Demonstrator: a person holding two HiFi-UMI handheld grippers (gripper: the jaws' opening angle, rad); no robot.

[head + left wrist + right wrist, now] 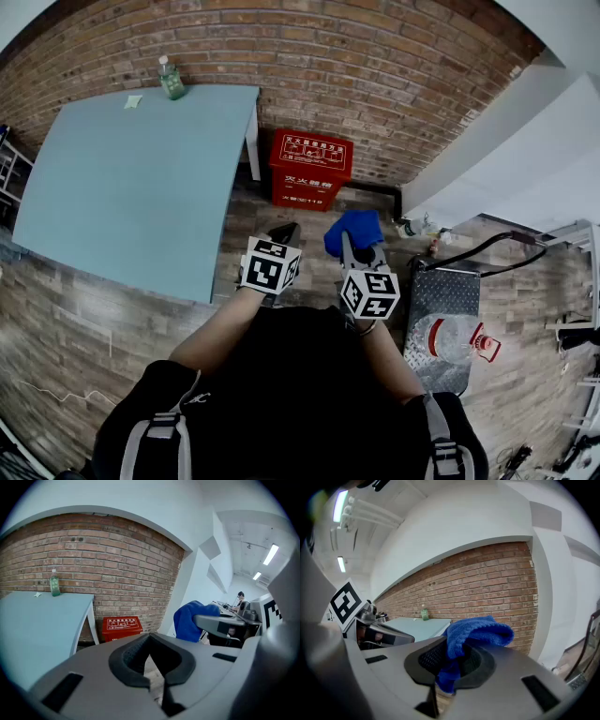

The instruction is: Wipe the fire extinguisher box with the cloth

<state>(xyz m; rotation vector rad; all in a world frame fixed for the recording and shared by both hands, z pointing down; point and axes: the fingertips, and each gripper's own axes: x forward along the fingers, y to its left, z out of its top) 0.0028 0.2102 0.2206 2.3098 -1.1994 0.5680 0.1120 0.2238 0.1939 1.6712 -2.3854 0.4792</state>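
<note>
Brick wall [375, 56] behind red box [310, 169]; blue cloth [354, 231] bunched.

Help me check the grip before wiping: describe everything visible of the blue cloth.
The cloth is bright blue, soft and nubby like terry, bunched into a crumpled wad. The right gripper is shut on its lower end; the rest bulges up beyond the jaws. Nothing else touches it. It hangs in the air, apart from the red box by the brick wall.
</note>
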